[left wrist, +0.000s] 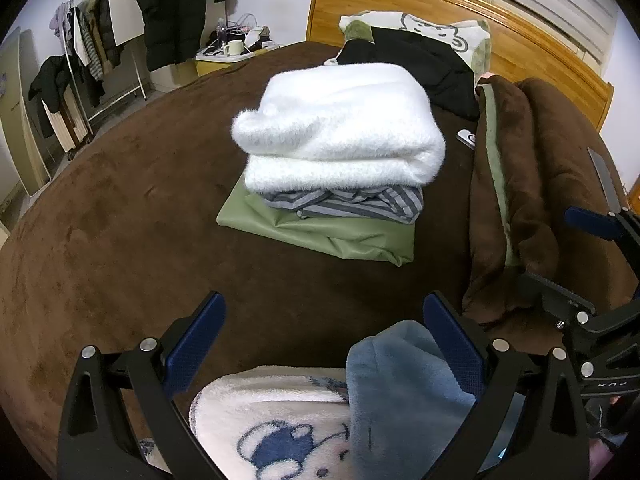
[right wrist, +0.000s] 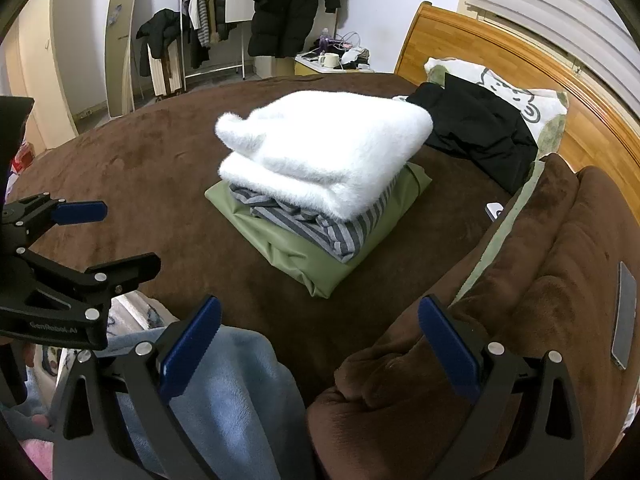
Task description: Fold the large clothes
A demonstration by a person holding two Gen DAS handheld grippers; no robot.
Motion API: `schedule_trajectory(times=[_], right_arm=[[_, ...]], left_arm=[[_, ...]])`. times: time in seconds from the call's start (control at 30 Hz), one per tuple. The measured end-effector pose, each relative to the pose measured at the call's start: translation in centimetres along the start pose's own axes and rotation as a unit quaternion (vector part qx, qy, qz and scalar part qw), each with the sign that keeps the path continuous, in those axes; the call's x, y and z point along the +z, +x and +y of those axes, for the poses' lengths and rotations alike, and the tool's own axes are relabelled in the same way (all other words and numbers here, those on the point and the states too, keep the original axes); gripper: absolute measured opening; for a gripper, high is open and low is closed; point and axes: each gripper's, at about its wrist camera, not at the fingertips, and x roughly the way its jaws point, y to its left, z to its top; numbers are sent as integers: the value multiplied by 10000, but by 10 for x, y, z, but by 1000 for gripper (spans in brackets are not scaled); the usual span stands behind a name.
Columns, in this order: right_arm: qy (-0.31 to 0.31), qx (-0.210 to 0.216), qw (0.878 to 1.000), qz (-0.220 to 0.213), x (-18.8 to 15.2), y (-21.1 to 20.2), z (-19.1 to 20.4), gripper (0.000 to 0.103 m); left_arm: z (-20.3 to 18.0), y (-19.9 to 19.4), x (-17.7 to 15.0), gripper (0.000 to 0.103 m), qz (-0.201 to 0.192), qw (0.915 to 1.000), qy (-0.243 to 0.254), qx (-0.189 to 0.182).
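A stack of folded clothes lies mid-bed: a white fluffy sweater (left wrist: 344, 120) (right wrist: 324, 148) on a grey striped garment (left wrist: 352, 202) (right wrist: 320, 232) on a green garment (left wrist: 320, 232) (right wrist: 312, 268). A fleece garment, cream with a blue cartoon print (left wrist: 276, 424) and a light blue part (left wrist: 400, 392) (right wrist: 224, 400), lies at the near edge under both grippers. My left gripper (left wrist: 324, 344) is open above it, holding nothing. My right gripper (right wrist: 320, 348) is open and empty, between the blue fleece and the brown blanket. The left gripper also shows at the left of the right wrist view (right wrist: 80, 240).
The bed has a brown cover (left wrist: 120, 220) and a wooden headboard (left wrist: 520, 28). A bunched brown blanket (left wrist: 532, 184) (right wrist: 520, 300) lies on the right with a phone (right wrist: 624, 316) on it. A black garment (left wrist: 432, 68) and a pillow (left wrist: 440, 32) lie at the head. A clothes rack (left wrist: 88, 60) stands beyond.
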Motion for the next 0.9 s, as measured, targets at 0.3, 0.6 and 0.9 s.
schedule_trajectory(times=[0.3,0.6,0.9], right_arm=[[-48,30,10000,26,1,8,2,97],[-57,29,10000,31,2,10,3,97],[-80,34,10000,35,4,11,3,97]], left_arm=[[-9,2,-1,96,4,9997,200,115],[-6,-1,1,96,-66,9998,139,118],[-5,-1,1,96,-87,9997,137,174]])
